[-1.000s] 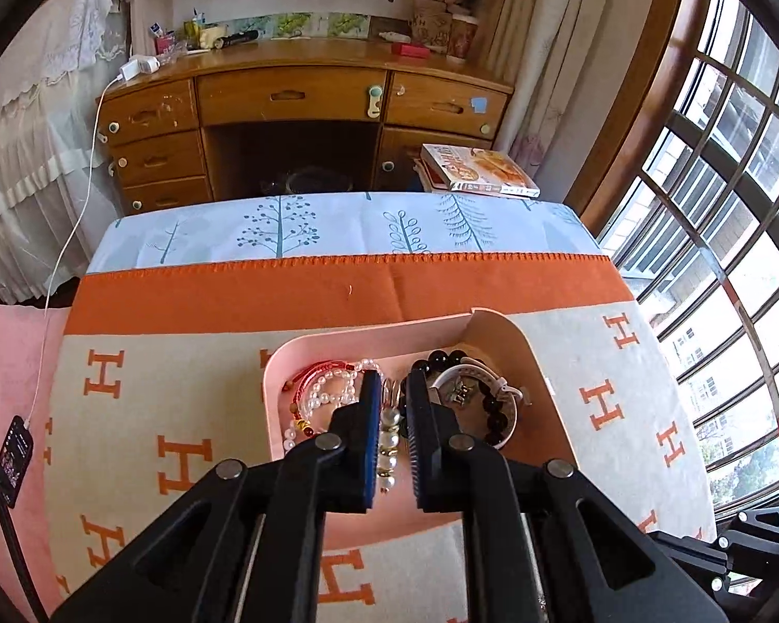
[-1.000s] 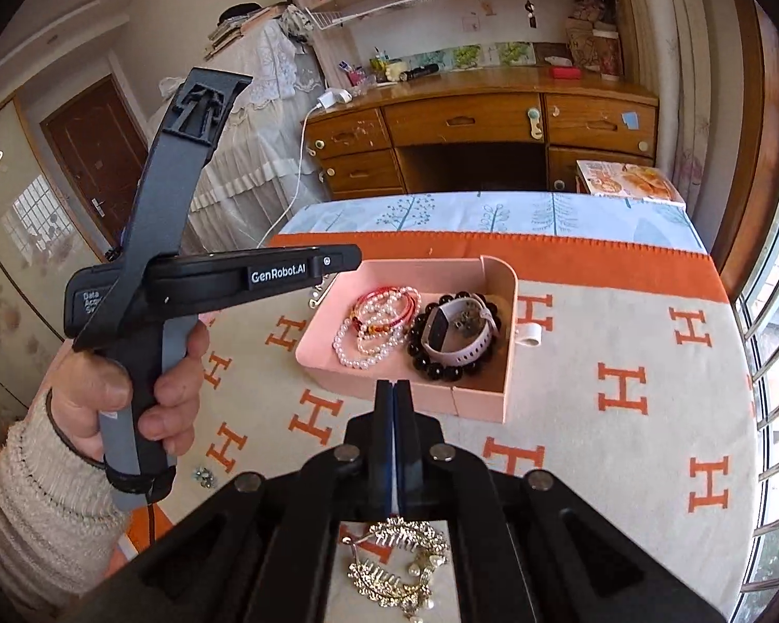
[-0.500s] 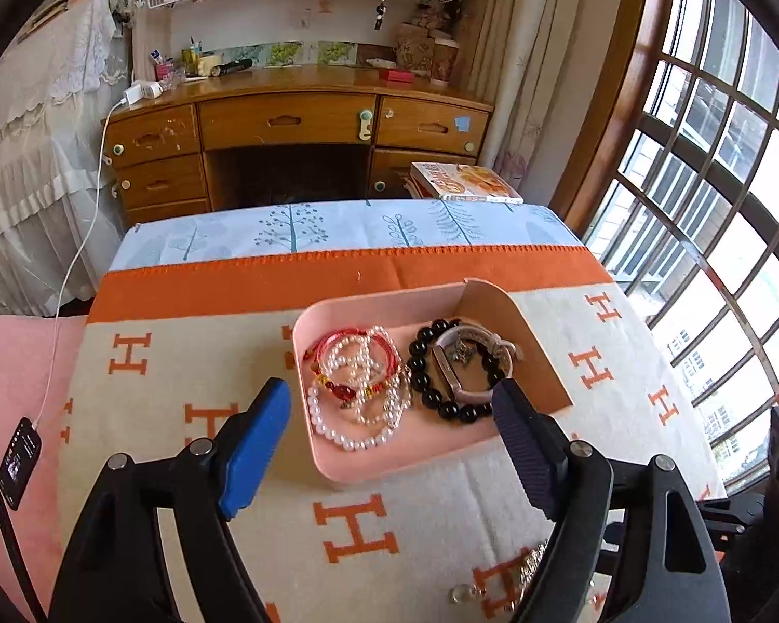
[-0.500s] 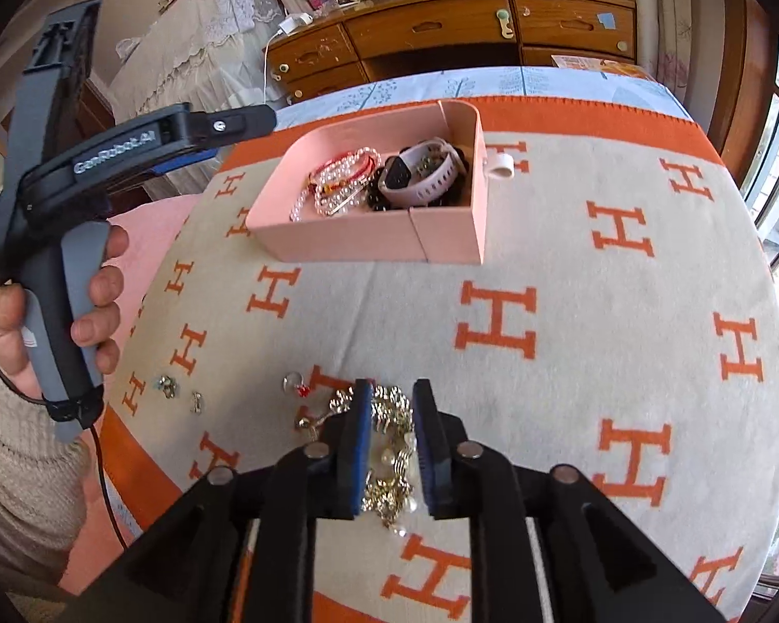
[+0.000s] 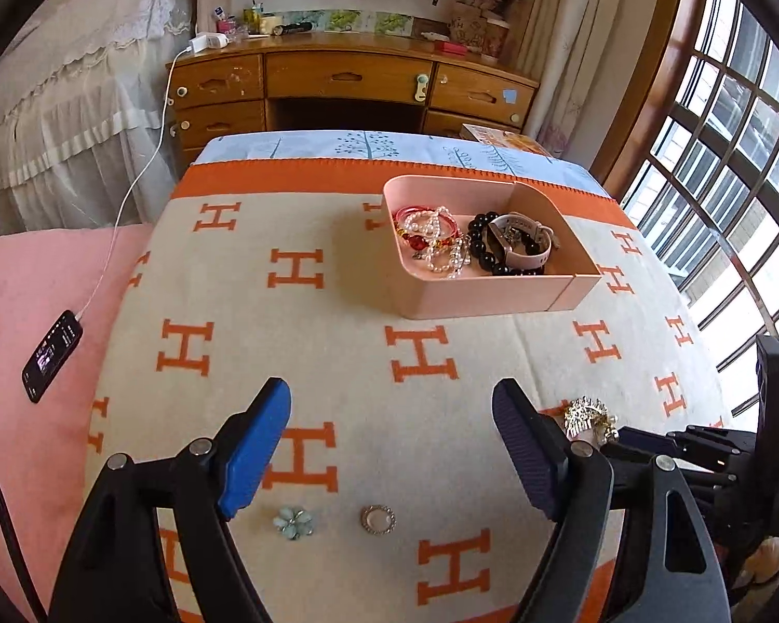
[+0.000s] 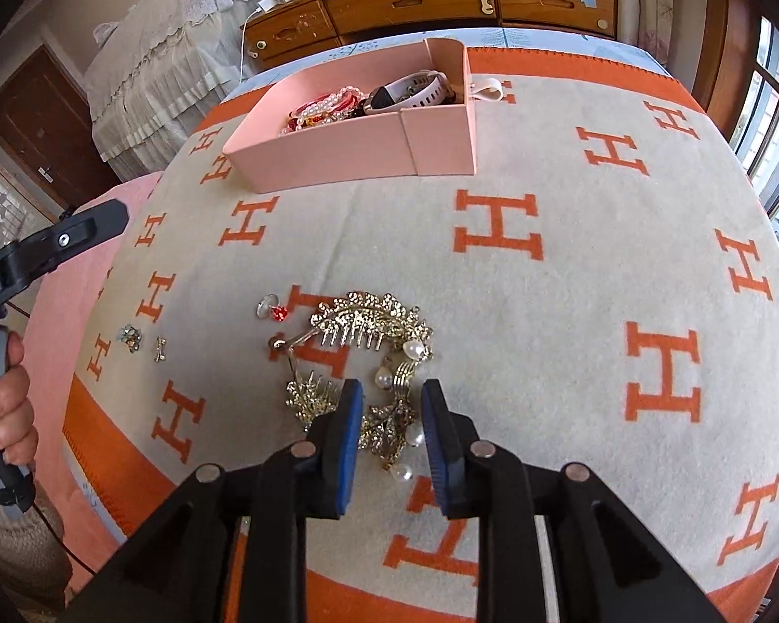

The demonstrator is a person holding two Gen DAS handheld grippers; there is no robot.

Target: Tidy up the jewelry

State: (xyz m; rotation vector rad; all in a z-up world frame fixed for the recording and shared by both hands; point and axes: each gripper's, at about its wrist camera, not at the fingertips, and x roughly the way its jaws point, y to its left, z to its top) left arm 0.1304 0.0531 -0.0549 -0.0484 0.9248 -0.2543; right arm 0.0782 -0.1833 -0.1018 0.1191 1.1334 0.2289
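Observation:
A pink tray [image 5: 483,301] [image 6: 348,156] on the H-patterned blanket holds pearl and red bracelets [image 5: 433,239], a black bead bracelet and a white watch [image 5: 524,246]. My left gripper [image 5: 392,446] is wide open and empty, above a pale flower brooch [image 5: 292,522] and a round brooch [image 5: 377,519]. My right gripper [image 6: 392,410] is partly open, its fingers on either side of a gold pearl piece [image 6: 389,431], just below a gold hair comb [image 6: 368,324]. A red-stone earring [image 6: 274,310] lies left of the comb.
A phone on a white cable [image 5: 52,348] lies on the pink bedding at left. A wooden desk with drawers [image 5: 348,88] stands beyond the bed. Windows run along the right. The right gripper's body [image 5: 727,451] shows at lower right in the left wrist view.
My left gripper let go over the tray, opened wide and pulled back toward the near brooches. My right gripper opened and dropped down around the gold jewelry.

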